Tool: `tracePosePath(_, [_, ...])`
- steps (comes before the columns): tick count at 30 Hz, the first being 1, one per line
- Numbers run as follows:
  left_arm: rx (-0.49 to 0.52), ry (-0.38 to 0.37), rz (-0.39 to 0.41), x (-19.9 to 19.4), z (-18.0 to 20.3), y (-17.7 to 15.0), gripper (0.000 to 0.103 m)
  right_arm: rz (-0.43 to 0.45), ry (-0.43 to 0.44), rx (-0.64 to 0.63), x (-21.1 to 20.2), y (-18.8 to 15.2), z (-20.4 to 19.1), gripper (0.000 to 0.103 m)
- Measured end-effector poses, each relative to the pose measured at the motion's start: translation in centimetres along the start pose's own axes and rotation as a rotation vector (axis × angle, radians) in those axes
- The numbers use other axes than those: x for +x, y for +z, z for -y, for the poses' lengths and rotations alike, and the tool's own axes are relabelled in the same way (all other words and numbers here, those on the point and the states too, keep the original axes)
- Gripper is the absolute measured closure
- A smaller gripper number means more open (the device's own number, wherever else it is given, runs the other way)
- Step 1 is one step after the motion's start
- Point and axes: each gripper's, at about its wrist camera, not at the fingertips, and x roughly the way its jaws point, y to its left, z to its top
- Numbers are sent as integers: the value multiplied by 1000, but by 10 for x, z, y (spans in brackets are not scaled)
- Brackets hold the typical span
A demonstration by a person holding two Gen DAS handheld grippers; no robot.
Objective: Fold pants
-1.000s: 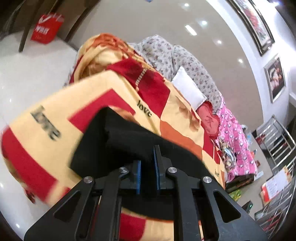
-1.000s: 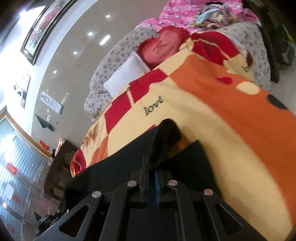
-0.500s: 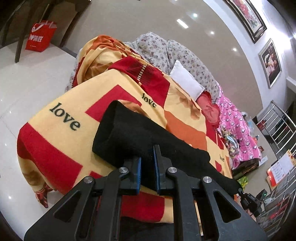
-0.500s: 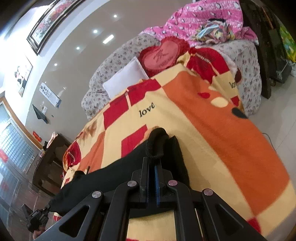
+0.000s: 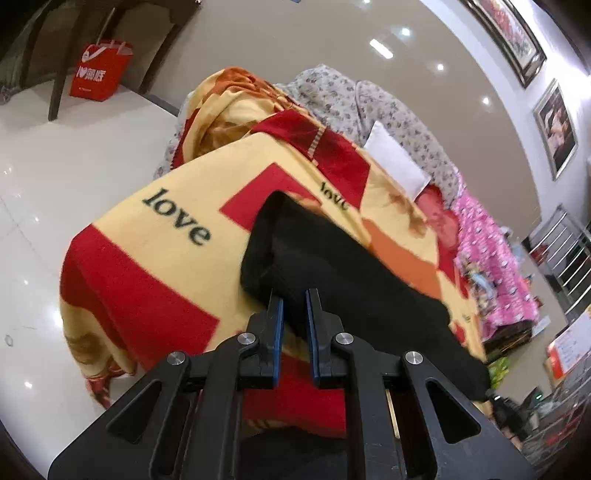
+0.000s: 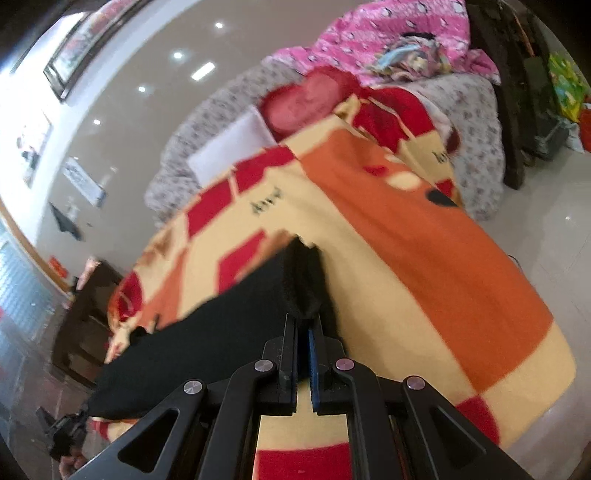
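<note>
Left hand-held gripper (image 5: 294, 295): jaws nearly closed, clamped on a thick black fold of the pants (image 5: 332, 266) at lower centre of the left wrist view. Blue pads (image 5: 279, 332) pinch the cloth edge. From there the pants run as a dark band toward lower right of frame, over the blanket (image 5: 155, 266)

Right hand-held gripper (image 6: 303, 321): jaws almost fully closed, gripping the other end of the pants (image 6: 229, 317), a bunched black ridge sticking up just above the fingertips at centre of the right wrist view. Rest of the fabric stretches to lower left of frame, draped across the blanket (image 6: 424, 258). View is motion-blurred, esp. upper half

Pants span between the two grippers, partly lying on the bed; can't tell if the middle is lifted or resting

Blanket: yellow/red/orange blocks w/ "love" text (image 5: 177, 218), covers the bed, hangs over the near corner at lower left of the left view

Bkgd, left view: white pillow (image 5: 397, 162) upper right of centre, floral grey cover (image 5: 351, 99) behind it, pink bedding (image 5: 491, 266) at right, red bag (image 5: 99, 70) on the floor upper left, framed pics (image 5: 506, 33) on the wall upper right

Right view, bottom left corner: another gripper-like dark object, too blurred to ID
</note>
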Motion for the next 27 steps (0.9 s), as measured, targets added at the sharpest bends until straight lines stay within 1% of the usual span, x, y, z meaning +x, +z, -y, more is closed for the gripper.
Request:
tracePosePath(2, [34, 10, 2, -2, 4, -1, 93, 3, -21, 1, -1, 1, 0, 99])
tracePosePath(4, [75, 26, 31, -9, 11, 5, 93, 16, -66, 11, -5, 3, 2, 99])
tracePosePath(5, [93, 44, 49, -12, 15, 8, 92, 42, -131, 27, -9, 7, 5, 99])
tracePosePath(6, [132, 83, 94, -19, 24, 12, 92, 64, -188, 34, -14, 11, 6, 99])
tracePosePath(7, [162, 103, 118, -21, 31, 14, 90, 79, -219, 27, -18, 15, 4, 97])
tracePosePath(8, [215, 114, 140, -22, 43, 16, 88, 97, -251, -12, -22, 19, -4, 97])
tracePosePath(9, [280, 103, 141, -20, 58, 17, 85, 100, -248, -101, -22, 22, -23, 97])
tracePosePath(10, [323, 91, 127, -14, 67, 17, 81, 81, -223, -194, -19, 22, -42, 97])
tracePosePath(11, [378, 74, 89, -4, 79, 15, 79, 33, -187, -313, -11, 17, -67, 97])
tracePosePath(12, [430, 66, 37, 10, 89, 12, 79, -39, -156, -433, 2, 8, -93, 97])
tracePosePath(13, [485, 80, -32, 29, 98, 5, 79, -128, -126, -549, 18, -4, -119, 97])
tracePosePath(15, [527, 131, -108, 55, 100, -7, 79, -204, -117, -682, 40, -25, -153, 97])
tracePosePath(16, [543, 172, -133, 65, 96, -13, 79, -226, -121, -710, 48, -30, -161, 97])
tracePosePath(17, [548, 180, -132, 66, 90, -18, 78, -277, -127, -746, 60, -40, -168, 97])
tracePosePath(18, [563, 169, -102, 61, 86, -22, 77, -305, -143, -771, 66, -46, -170, 97])
tracePosePath(19, [591, 170, -89, 56, 83, -25, 77, -316, -163, -804, 68, -52, -169, 97])
tracePosePath(20, [605, 161, -79, 53, 81, -28, 77, -291, -155, -829, 65, -55, -167, 96])
tracePosePath(22, [601, 143, -79, 48, 79, -27, 77, -306, -126, -795, 61, -53, -158, 95])
tracePosePath(23, [588, 144, -85, 48, 81, -23, 77, -335, -116, -771, 60, -48, -155, 94])
tracePosePath(25, [561, 170, -62, 47, 92, -12, 78, -363, -141, -755, 62, -40, -163, 94])
tracePosePath(26, [560, 162, -41, 47, 100, -4, 77, -345, -145, -753, 63, -34, -172, 94])
tracePosePath(27, [563, 158, -33, 51, 106, 0, 74, -314, -121, -753, 64, -29, -187, 93])
